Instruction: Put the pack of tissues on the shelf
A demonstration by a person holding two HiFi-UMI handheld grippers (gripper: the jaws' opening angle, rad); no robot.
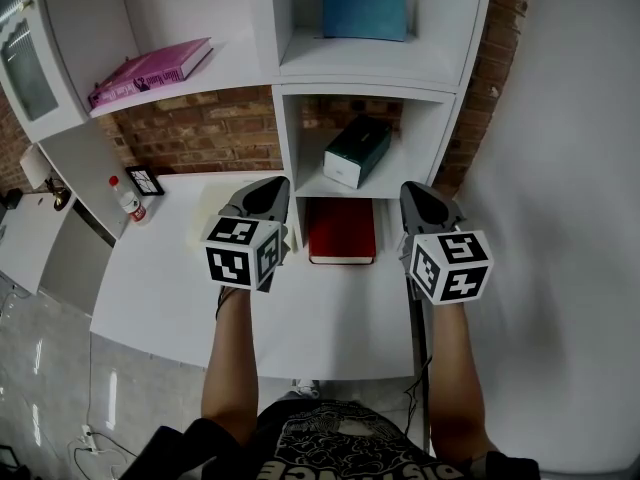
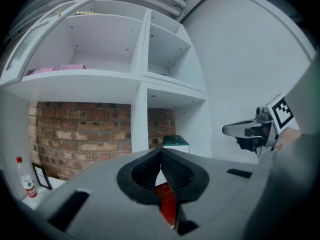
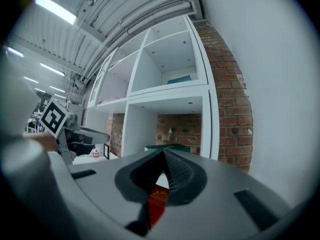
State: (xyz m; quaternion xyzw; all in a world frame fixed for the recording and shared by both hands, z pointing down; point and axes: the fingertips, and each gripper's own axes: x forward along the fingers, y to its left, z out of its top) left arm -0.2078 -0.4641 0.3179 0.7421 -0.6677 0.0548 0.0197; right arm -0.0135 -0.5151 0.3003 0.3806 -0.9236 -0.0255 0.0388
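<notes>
Left tool (image 2: 160, 159) and right tool (image 3: 163, 159) are closed and empty. The pack (image 1: 357, 151), upper centre on the shelf (image 1: 410, 160), looks light and squashy. Grip its long sides gently.

Red book (image 1: 341, 230), pink book (image 1: 150, 71), bottle (image 1: 127, 200)

wall: red brick (image 1: 205, 128) | shelving (image 1: 360, 90): white | desk (image 1: 330, 308): white | floor (image 1: 40, 368): pale tiles

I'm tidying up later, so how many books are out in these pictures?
2. A pink book lies on the left shelf; a red book lies on the desk below the tissue pack. The blue item on the top shelf may be a third.
</notes>
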